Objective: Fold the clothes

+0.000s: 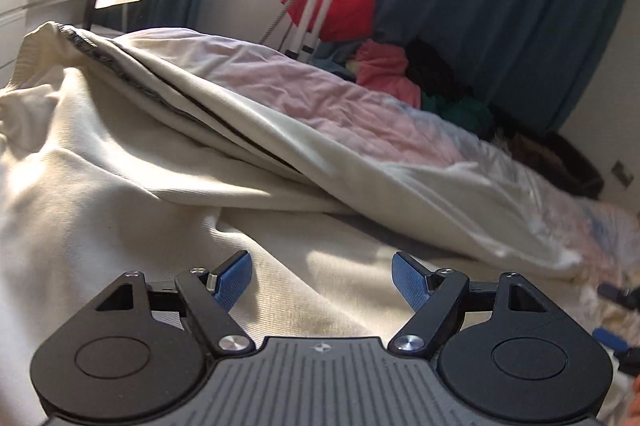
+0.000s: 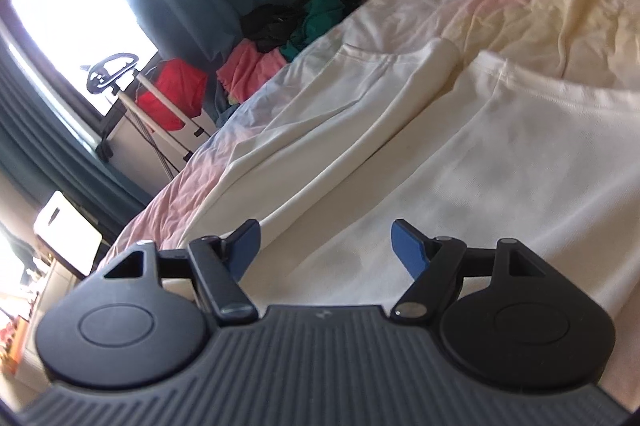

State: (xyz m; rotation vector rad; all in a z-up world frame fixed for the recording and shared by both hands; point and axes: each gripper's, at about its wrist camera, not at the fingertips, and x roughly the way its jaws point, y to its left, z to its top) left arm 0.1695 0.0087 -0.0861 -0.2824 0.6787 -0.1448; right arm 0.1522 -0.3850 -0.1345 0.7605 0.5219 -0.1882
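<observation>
Cream garment [image 1: 120, 162] spread across the bed [image 1: 400, 122], filling centre and left of both frames, one edge folded up showing a dark seam. Left gripper [image 1: 322, 272] and right gripper [image 2: 325, 242] jaws released, holding nothing, low over the cloth.

- Left gripper [image 1: 322, 276]: jaws spread, gap between fingers unobstructed; cream garment [image 1: 120, 186] lies directly below.
- Ahead of the fingers: a raised fold [image 1: 224, 130] blocks passage (low ridge).
- Right gripper [image 2: 325, 252]: flat cloth ahead, unobstructed.
</observation>
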